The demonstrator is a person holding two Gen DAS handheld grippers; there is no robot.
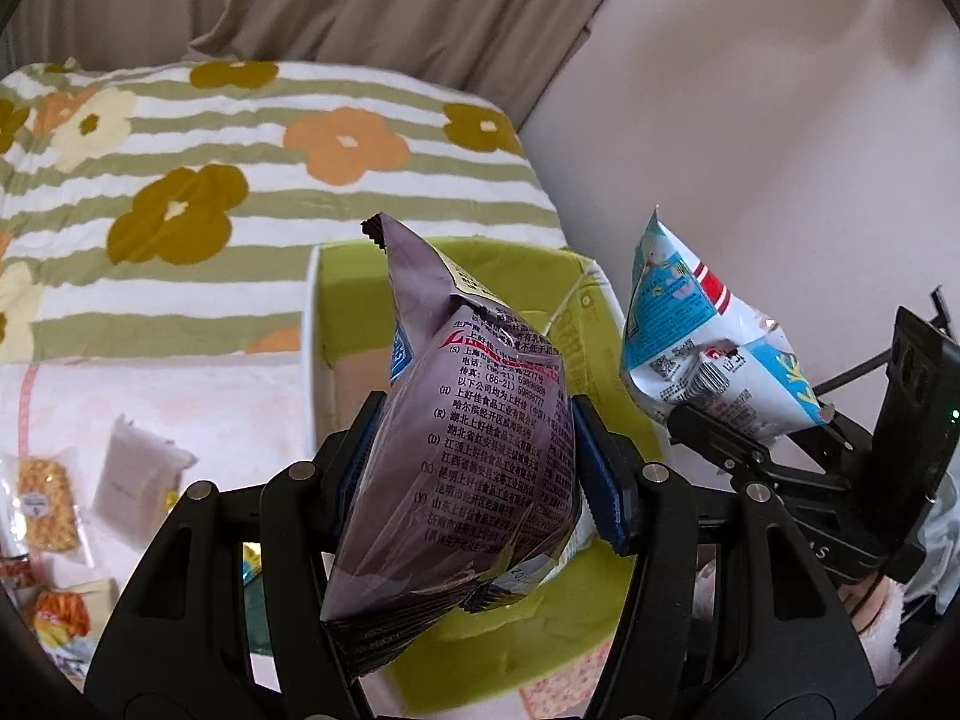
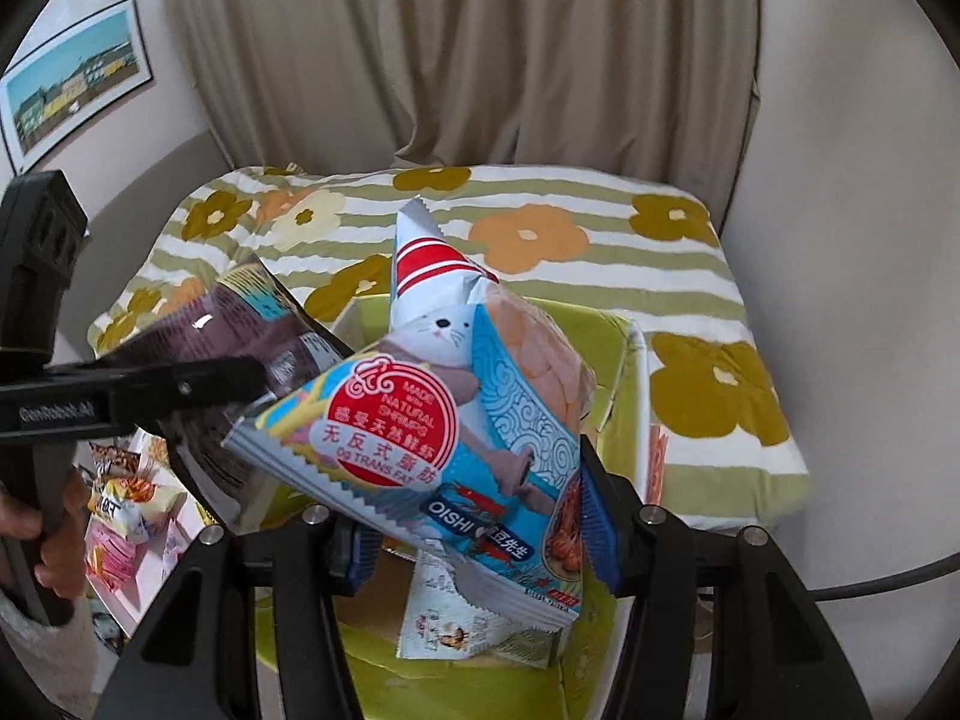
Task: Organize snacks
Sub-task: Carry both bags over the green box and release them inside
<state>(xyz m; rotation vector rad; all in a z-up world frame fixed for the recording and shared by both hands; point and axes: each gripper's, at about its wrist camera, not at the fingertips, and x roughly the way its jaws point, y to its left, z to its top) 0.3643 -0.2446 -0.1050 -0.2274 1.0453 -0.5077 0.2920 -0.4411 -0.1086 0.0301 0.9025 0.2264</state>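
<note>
Both grippers hang over an open green box (image 1: pixel 543 618) that sits at the near edge of a flowered, striped quilt (image 1: pixel 180 180). The box's white left wall (image 1: pixel 312 330) stands upright between the quilt and the cavity. To the right of the box a plain wall (image 1: pixel 780 150) is near; a curtain (image 2: pixel 480 60) closes off the far side. To the left, the surface beside the box is crowded with loose snack packets (image 1: pixel 48 498), so the free room lies above the box and over the quilt.

The left gripper (image 1: pixel 477 468) pinches a purple bag (image 1: pixel 474 438) across its middle, blue pads pressed on both sides. The bag's long axis runs from the low near-left corner up and away, its crimped end pointing toward the quilt.

The right gripper (image 2: pixel 474 534) pinches a blue shrimp-chip bag (image 2: pixel 456 438) the same way. That bag lies tilted, its red-striped end pointing up and away, its serrated seam low and toward the camera. The 2 bags are just beside each other above the box; whether they touch I cannot tell. A hand (image 2: pixel 36 540) grips the left tool's handle.
</note>
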